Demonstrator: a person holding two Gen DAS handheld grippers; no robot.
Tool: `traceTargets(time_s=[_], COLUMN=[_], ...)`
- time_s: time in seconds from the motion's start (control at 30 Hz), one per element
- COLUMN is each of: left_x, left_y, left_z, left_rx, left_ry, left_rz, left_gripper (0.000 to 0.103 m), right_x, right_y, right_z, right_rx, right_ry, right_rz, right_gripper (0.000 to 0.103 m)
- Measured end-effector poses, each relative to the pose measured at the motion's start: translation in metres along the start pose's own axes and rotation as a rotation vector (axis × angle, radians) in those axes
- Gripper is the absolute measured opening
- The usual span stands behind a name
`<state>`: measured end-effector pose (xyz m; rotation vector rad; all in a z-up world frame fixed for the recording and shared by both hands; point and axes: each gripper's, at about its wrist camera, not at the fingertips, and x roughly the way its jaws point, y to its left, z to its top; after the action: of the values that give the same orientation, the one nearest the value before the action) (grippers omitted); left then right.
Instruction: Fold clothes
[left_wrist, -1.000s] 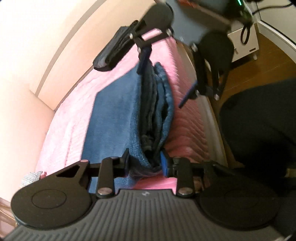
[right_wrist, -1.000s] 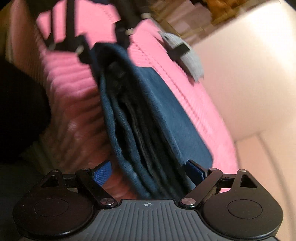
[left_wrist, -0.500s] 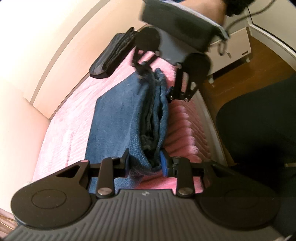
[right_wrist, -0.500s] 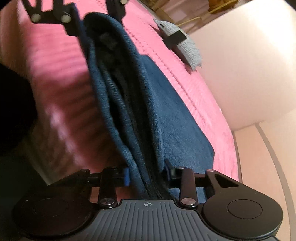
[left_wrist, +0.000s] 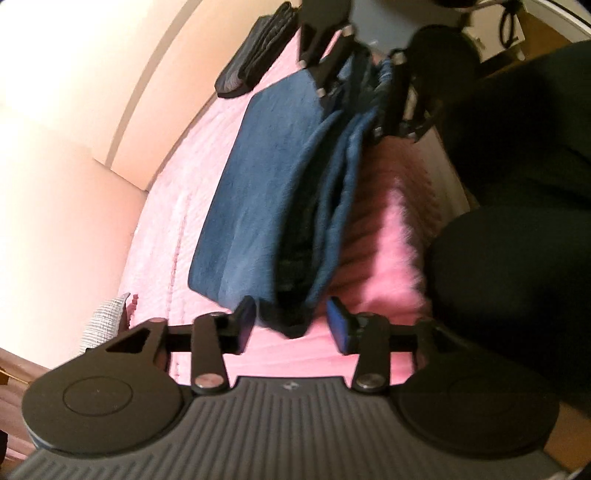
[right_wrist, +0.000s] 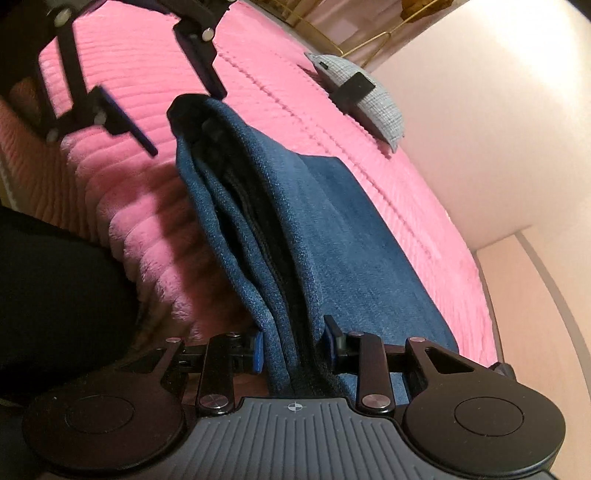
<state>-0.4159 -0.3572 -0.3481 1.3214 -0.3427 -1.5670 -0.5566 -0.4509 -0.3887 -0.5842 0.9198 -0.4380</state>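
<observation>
Your left gripper (left_wrist: 291, 325) let go, jaws opening beside jeans (right_wrist: 295, 229) | right gripper (right_wrist: 293, 349) clamps jeans fold | jeans along bed (right_wrist: 295, 107) near edge | dark folded clothes (left_wrist: 255, 62), grey pouch (right_wrist: 369, 96) by wall

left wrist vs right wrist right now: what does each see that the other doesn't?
Left wrist only: a dark folded garment lying on the bed beyond the jeans, and the right gripper clamped on the jeans' far end.

Right wrist only: a small black block on the grey pillow, gold metal legs behind the bed, and the left gripper with jaws opening, pads clear of the denim.

Both: the folded blue jeans standing on edge on the pink bedspread, the pillow, the pale wall, and the person's dark clothing at the bedside.
</observation>
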Motion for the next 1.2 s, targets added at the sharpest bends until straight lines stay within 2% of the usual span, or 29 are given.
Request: traceTargets(time_s=[0.1, 0.23, 0.6, 0.67, 0.7, 0.77, 0.83, 0.87, 0.9, 1.07, 1.1, 1.13, 1.2], left_x=[0.003, 0.013, 0.038, 0.043, 0.046, 0.049, 0.047, 0.045, 0.044, 0.043, 0.042, 0.041, 0.040], left_y=[-0.009, -0.015, -0.022, -0.018, -0.016, -0.010, -0.003, 0.001, 0.005, 0.024, 0.027, 0.030, 0.028], left_z=[0.007, 0.014, 0.026, 0.028, 0.030, 0.032, 0.033, 0.032, 0.032, 0.031, 0.030, 0.030, 0.029], left_rx=[0.013, 0.073, 0.175, 0.174, 0.172, 0.161, 0.142, 0.135, 0.129, 0.065, 0.057, 0.048, 0.058], left_ry=[-0.019, -0.036, -0.009, 0.002, 0.008, 0.018, 0.011, 0.004, 0.002, -0.011, -0.014, -0.017, -0.022], left_rz=[0.037, 0.057, 0.083, 0.086, 0.086, 0.073, 0.051, 0.040, 0.031, -0.012, -0.020, -0.028, -0.033], left_gripper=[0.045, 0.062, 0.063, 0.058, 0.042, 0.035, 0.031, 0.030, 0.030, 0.029, 0.029, 0.029, 0.028], right_x=[-0.004, -0.014, -0.018, -0.018, -0.019, -0.019, -0.020, -0.020, -0.019, -0.005, -0.006, -0.009, -0.020], right_y=[-0.002, -0.007, -0.015, -0.012, -0.010, -0.005, 0.000, 0.002, 0.003, 0.001, 0.000, -0.001, -0.004], right_z=[-0.001, 0.004, 0.013, 0.010, 0.007, 0.000, -0.006, -0.010, -0.015, -0.050, -0.056, -0.058, -0.056], right_rx=[0.020, 0.066, 0.104, 0.090, 0.078, 0.053, 0.028, 0.014, -0.002, -0.051, -0.061, -0.060, -0.031], right_ry=[0.006, -0.007, -0.017, -0.021, -0.029, -0.044, -0.059, -0.058, -0.049, 0.040, 0.038, 0.032, 0.024], right_rz=[0.009, 0.014, 0.033, 0.032, 0.025, 0.012, -0.001, -0.014, -0.033, -0.093, -0.094, -0.093, -0.098], right_gripper=[0.030, 0.030, 0.030, 0.030, 0.030, 0.030, 0.041, 0.052, 0.056, 0.055, 0.045, 0.039, 0.036])
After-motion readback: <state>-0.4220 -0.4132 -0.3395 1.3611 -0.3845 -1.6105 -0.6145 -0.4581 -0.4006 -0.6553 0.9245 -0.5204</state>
